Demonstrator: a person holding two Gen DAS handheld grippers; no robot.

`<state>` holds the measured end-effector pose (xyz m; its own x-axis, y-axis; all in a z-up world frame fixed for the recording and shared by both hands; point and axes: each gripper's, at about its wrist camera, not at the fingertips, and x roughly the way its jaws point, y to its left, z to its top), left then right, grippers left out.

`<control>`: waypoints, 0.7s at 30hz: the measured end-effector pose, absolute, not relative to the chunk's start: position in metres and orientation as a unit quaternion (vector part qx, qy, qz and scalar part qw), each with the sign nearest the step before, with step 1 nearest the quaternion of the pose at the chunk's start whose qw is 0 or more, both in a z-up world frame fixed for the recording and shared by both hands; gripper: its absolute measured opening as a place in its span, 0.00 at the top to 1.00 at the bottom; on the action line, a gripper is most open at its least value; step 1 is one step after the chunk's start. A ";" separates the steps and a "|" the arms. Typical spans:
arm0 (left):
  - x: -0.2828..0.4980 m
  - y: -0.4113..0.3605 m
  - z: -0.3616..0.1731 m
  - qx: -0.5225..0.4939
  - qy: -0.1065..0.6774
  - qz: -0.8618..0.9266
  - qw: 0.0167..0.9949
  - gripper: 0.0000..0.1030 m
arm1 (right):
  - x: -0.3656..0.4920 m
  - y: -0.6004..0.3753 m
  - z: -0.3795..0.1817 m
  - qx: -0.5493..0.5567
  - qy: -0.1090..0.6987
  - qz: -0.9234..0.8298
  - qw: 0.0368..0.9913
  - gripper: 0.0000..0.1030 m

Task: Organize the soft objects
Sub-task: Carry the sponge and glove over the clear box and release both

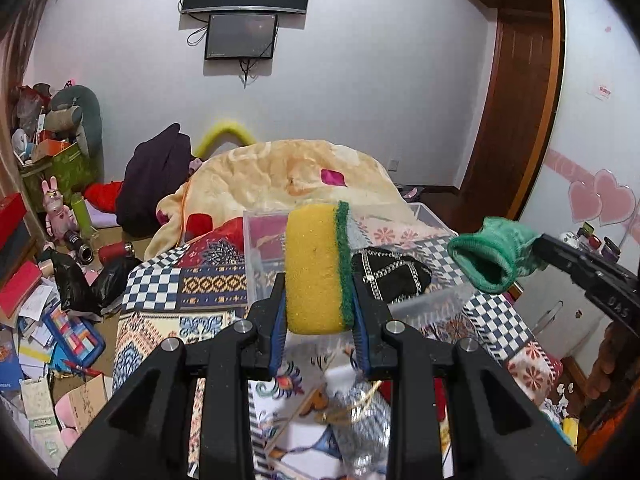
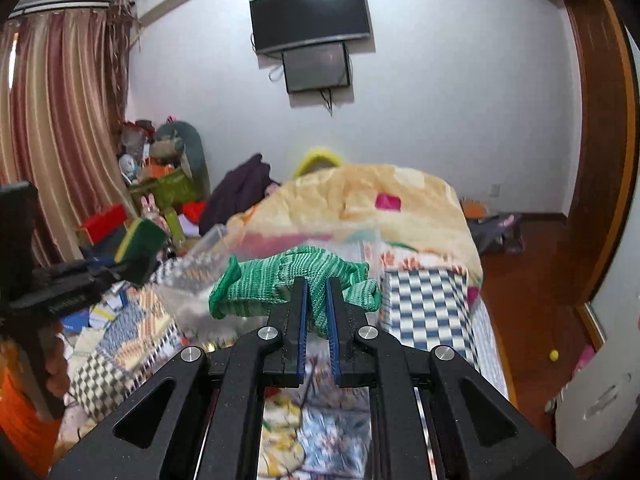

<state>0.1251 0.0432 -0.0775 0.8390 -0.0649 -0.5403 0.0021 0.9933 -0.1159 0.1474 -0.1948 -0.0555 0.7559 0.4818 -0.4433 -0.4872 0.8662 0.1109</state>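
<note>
- The left tongs [image 1: 319, 304] pinch the yellow foam sponge with green scouring face [image 1: 318, 268] above the clear plastic bin [image 1: 430, 216] on the bed: light, springy, best gripped across its flat faces.
- The right tongs [image 2: 317, 300] clamp the limp green knitted glove [image 2: 288, 280] mid-body, near the bin; it droops and could snag.

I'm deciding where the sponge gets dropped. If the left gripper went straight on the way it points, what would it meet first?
Probably the clear plastic bin on the bed: the left gripper, shut on the sponge, points at it. The black fabric lies just right; depth is uncertain.
</note>
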 end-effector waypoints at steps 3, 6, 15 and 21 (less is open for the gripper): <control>0.139 0.041 -0.080 -0.052 0.291 -0.017 0.955 0.72 | 0.157 -0.184 -0.054 -0.005 0.230 0.264 0.937 0.92; 0.154 0.037 -0.086 -0.045 0.304 -0.015 0.951 0.72 | 0.169 -0.175 -0.057 -0.002 0.233 0.268 0.935 0.92; 0.192 0.030 -0.115 -0.030 0.349 -0.005 0.937 0.73 | 0.195 -0.146 -0.077 -0.021 0.267 0.276 0.923 0.92; 0.205 0.029 -0.127 -0.036 0.364 -0.004 0.931 0.72 | 0.217 -0.132 -0.101 -0.025 0.315 0.280 0.907 0.92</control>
